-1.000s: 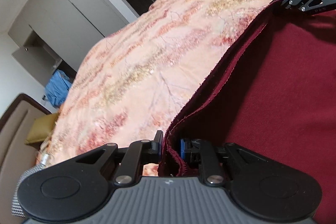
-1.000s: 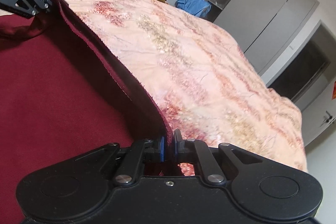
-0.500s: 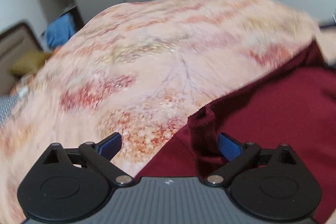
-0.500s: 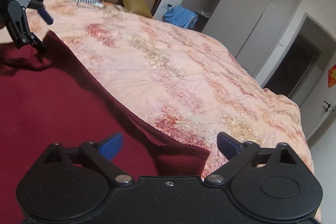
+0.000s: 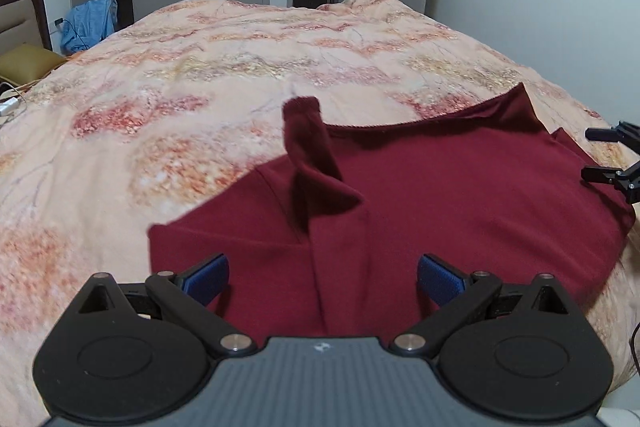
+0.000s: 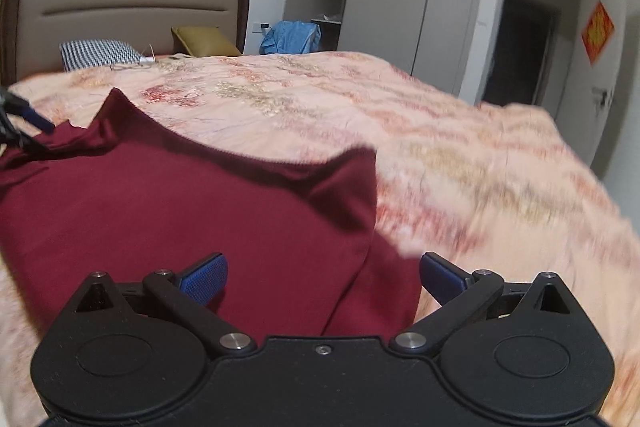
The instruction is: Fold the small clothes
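Maroon knit garment (image 5: 460, 195) lies rumpled on the peach patterned quilt (image 5: 200, 75).

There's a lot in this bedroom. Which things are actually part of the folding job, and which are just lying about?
Part of the job:
dark red garment
left gripper
right gripper, jaws closing, pressing nothing
bedspread, the work surface

Lying about:
blue clothing
checked pillow
olive cushion

Matt maroon cloth garment (image 5: 460, 195) on soft, patterned quilt (image 5: 200, 67).
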`<state>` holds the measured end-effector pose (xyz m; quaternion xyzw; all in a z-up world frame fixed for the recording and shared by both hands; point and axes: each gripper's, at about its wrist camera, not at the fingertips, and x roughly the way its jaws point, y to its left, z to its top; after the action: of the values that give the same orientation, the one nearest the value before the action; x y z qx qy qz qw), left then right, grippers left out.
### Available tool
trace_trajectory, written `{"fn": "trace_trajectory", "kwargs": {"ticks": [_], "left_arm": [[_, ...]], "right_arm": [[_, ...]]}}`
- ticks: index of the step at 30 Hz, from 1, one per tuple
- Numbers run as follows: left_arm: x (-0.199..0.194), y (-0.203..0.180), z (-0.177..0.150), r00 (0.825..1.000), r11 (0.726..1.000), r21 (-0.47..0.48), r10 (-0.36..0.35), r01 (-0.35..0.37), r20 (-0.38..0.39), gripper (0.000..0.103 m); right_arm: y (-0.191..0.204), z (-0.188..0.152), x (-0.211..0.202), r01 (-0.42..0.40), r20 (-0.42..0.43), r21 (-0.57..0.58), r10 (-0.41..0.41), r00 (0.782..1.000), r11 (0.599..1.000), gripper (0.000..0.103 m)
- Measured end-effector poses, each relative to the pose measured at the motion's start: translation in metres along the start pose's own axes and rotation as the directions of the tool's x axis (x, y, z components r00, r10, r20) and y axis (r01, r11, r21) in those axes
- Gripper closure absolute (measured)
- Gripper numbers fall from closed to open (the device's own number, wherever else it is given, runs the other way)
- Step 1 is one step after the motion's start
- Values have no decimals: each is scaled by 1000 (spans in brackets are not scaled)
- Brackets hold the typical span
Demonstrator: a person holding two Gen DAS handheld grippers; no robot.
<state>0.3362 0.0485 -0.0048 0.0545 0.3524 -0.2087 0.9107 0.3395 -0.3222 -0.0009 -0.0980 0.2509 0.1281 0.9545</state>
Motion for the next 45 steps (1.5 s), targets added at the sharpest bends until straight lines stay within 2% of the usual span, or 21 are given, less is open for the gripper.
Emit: {"fn": "trace_trajectory", "kwargs": {"ticks": [3, 5, 6, 8, 9, 11, 12, 14, 16, 20, 21, 24, 26, 28, 30, 31, 36, 38, 39, 42, 45], "left_arm": [[0, -3, -5, 1000, 998, -64, -5, 6, 17, 25], [-1, -1, -4, 1000, 992, -123, -4, 7, 21, 49], [-1, 0, -4, 1000, 989, -146, 7, -4, 20, 57], [-1, 2, -2, 1000, 984, -179, 26, -23, 14, 90], [-1, 4, -2, 999, 980, -198, 41, -38, 13, 95], [-4, 9, -2, 998, 969, -239, 67, -60, 22, 96], [-7, 11, -2, 997, 963, -263, 69, -58, 35, 96], [-15, 17, -3, 996, 945, -326, 62, -36, 69, 97], [-24, 27, -6, 993, 914, -406, 55, -7, 108, 97], [-20, 53, -23, 995, 847, -531, 65, -16, 73, 98], [-16, 56, -27, 996, 842, -540, 62, -21, 58, 98], [-10, 53, -32, 996, 853, -521, 74, -35, 54, 98], [-10, 52, -32, 996, 843, -537, 69, -27, 58, 97], [-12, 49, -31, 996, 845, -535, 70, -27, 61, 96], [-18, 43, -32, 994, 850, -525, 88, -39, 69, 92], [-22, 39, -33, 993, 855, -517, 95, -44, 72, 86], [-40, 11, -38, 982, 890, -437, 176, -127, 73, 51], [-49, -3, -41, 974, 896, -419, 205, -148, 93, 8], [-53, -10, -44, 966, 891, -420, 237, -174, 102, 0], [-59, -29, -52, 952, 890, -398, 287, -222, 111, 0], [-55, -39, -64, 946, 875, -409, 316, -261, 72, 0]], "right_arm": [[3, -10, -4, -14, -12, 43, 15, 1000, 999, 17], [4, -12, -6, -22, -13, 62, 23, 1000, 998, 22], [6, -12, -6, -25, -13, 67, 26, 1000, 997, 24], [8, -11, -5, -29, -15, 73, 31, 999, 997, 28], [8, -10, -3, -33, -19, 77, 34, 999, 996, 30], [9, -8, 0, -39, -28, 92, 42, 999, 995, 44], [10, -7, 2, -38, -33, 102, 42, 999, 994, 46], [12, -5, 5, -29, -33, 111, 32, 999, 993, 46], [13, -3, 6, -27, -26, 116, 30, 999, 993, 46], [18, -6, 11, -24, -27, 100, 27, 999, 995, 44], [20, -7, 12, -19, -27, 89, 21, 999, 996, 44], [25, -9, 12, 15, -21, 62, -14, 1000, 998, 37], [27, -11, 9, 47, -8, 45, -47, 999, 998, 27], [29, -14, 4, 86, 13, 37, -86, 996, 996, 18], [30, -17, -1, 129, 32, 37, -130, 991, 991, 7], [31, -20, -3, 157, 41, 39, -159, 986, 987, 3], [32, -37, -12, 228, 82, 64, -233, 969, 971, 1], [31, -41, -13, 244, 92, 92, -253, 963, 965, 1], [30, -42, -13, 243, 92, 106, -253, 963, 964, 1], [31, -46, -11, 254, 91, 127, -267, 960, 959, 1], [31, -53, -4, 254, 79, 124, -265, 961, 959, 1]]}}
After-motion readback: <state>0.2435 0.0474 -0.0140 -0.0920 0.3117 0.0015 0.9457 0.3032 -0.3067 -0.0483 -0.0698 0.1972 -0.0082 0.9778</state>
